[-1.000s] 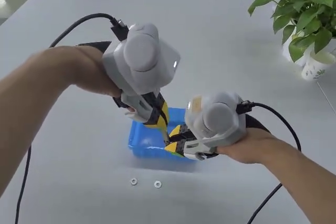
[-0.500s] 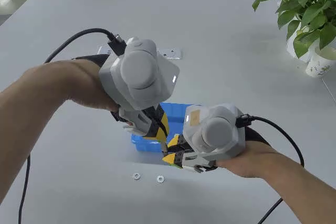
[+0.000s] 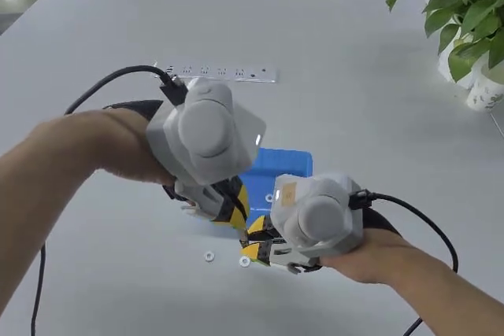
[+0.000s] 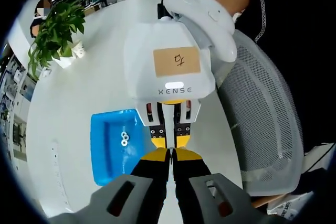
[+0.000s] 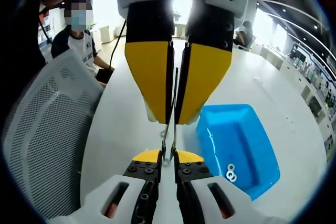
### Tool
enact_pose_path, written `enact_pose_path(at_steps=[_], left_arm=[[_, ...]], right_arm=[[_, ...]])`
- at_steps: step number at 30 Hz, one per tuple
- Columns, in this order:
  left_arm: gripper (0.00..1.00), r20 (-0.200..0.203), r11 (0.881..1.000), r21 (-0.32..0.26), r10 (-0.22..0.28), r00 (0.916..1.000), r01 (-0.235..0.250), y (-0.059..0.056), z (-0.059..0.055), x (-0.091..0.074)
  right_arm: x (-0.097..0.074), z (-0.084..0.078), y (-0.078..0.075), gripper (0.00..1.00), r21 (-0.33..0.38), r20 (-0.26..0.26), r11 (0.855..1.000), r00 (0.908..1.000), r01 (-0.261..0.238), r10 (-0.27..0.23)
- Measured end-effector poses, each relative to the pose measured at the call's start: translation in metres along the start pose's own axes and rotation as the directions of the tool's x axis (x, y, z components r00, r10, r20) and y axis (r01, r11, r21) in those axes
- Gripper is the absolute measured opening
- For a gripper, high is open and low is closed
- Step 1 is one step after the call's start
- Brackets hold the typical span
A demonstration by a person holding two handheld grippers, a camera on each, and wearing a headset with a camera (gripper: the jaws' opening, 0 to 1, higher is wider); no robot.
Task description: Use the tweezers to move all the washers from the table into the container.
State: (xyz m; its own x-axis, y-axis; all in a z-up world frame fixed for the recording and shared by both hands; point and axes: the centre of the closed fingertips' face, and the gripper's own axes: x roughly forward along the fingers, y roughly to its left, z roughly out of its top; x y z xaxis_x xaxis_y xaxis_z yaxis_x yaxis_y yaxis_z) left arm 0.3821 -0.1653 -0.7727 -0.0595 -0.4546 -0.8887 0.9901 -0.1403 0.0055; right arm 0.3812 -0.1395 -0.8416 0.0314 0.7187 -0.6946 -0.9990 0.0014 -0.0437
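Tweezers pinched between both grippers, two washers left to pick up

On the grey table (image 3: 354, 76) the left gripper (image 4: 171, 154) and right gripper (image 5: 168, 156) meet nose to nose. Both sets of jaws are squeezed together on the thin steel tweezers (image 5: 170, 137), which run 12 to 6 in the right gripper view. In the head view the blue container (image 3: 291, 164) sits just off at 12 o'clock from the jaws, with two washers (image 4: 125, 139) already inside. The ones not yet in are small flat shiny rings: the near washer (image 3: 246, 261) lies right beside the right gripper's tips, and the far washer (image 3: 209, 256) is a bit off at 9 o'clock from it. The near washer looks like the next grab, and the right gripper is the closer one. The tweezer tips are hard to make out in the head view tbh.
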Motion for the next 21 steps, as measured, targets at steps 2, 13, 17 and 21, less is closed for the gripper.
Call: enact_pose_path(at_steps=[2, 13, 17, 21], left_arm=[[0.06, -0.003, 1.0, -0.001, -0.004, 1.0, 0.004, -0.001, -0.002, 0.003], [0.06, 0.003, 1.0, -0.023, -0.008, 1.0, 0.008, -0.005, -0.011, 0.014], [0.06, 0.009, 1.0, -0.026, -0.006, 0.9999, 0.006, -0.004, -0.011, 0.017], [0.06, 0.009, 1.0, -0.027, -0.007, 0.9999, 0.007, -0.004, -0.012, 0.018]], right_arm=[[0.003, -0.001, 0.002, 0.11, -0.002, 0.0, 1.0, 1.0, -0.003, 0.003], [0.015, -0.009, 0.009, 0.11, 0.001, -0.006, 1.0, 0.9998, -0.018, 0.018], [0.016, -0.011, 0.008, 0.11, 0.001, -0.011, 1.0, 0.9998, -0.018, 0.018], [0.016, -0.012, 0.008, 0.11, 0.006, -0.012, 1.0, 0.9998, -0.018, 0.018]])
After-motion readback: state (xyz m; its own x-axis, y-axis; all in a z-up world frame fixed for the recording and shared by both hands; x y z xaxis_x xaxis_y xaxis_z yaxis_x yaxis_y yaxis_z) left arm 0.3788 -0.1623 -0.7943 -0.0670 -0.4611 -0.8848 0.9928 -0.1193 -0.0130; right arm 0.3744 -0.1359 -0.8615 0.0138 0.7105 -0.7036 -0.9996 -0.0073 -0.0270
